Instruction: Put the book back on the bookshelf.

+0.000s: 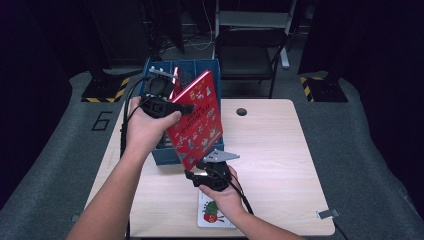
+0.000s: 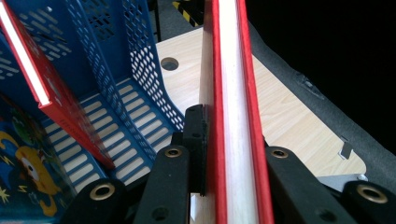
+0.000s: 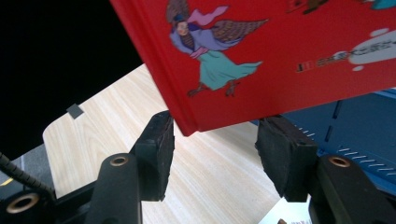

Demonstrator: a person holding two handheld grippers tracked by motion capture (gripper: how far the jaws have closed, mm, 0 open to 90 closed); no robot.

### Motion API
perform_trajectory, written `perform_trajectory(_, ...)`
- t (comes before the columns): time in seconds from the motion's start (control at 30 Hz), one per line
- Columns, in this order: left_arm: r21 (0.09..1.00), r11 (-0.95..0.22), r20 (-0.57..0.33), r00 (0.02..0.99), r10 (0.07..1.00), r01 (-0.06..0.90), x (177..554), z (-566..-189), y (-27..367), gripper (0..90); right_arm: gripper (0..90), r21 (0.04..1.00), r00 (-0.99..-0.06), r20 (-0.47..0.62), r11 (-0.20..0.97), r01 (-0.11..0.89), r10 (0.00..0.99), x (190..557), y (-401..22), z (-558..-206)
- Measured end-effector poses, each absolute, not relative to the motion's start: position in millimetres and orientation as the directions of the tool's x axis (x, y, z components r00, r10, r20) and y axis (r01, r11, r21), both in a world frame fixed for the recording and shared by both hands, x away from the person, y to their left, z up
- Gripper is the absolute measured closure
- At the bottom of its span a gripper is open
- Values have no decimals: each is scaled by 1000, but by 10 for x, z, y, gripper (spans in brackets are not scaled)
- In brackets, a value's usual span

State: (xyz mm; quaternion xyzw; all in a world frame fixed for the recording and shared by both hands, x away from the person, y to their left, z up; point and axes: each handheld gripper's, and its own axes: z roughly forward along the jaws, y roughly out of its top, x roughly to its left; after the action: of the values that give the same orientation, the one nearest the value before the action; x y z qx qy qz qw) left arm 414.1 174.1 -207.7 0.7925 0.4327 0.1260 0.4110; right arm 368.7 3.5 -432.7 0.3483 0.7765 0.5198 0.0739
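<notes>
**Red Book Held at the Blue Organizer**

The left gripper (image 1: 172, 107), at centre left of the high view, has its jaws clenched on the red book (image 1: 197, 120); the left gripper view shows the pads pressed against both covers with the page block (image 2: 233, 116) running up the middle of the frame. The book hangs tilted in mid-air at centre frame, over the front edge of the blue file organizer (image 1: 165, 152), apparently so that it can be lined up with a compartment.

The right gripper (image 1: 197, 175) sits just below the book's lower corner. In the right gripper view its jaws stand apart on either side of that corner (image 3: 187, 126), pads not pressing: released, probably placed to steady or guide the lower edge.

Another red book (image 2: 42, 88) leans inside the organizer at upper left of the left gripper view. A white picture book (image 1: 215, 215) lies flat on the tabletop (image 1: 280, 165) at bottom centre.
</notes>
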Motion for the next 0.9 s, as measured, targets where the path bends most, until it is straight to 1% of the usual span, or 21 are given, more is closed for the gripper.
perform_trajectory(0.47, 774, -259, -163, 577, 800, 578, 4157, -2028, 1753, 784, 471, 870, -742, 230, 209, 447, 630, 3755, 24, -4272)
perform_trajectory(0.9, 767, -238, -181, 556, 811, 596, 4222, -2024, 1837, 778, 471, 877, -751, 211, 219, 429, 626, 3810, 82, -4273)
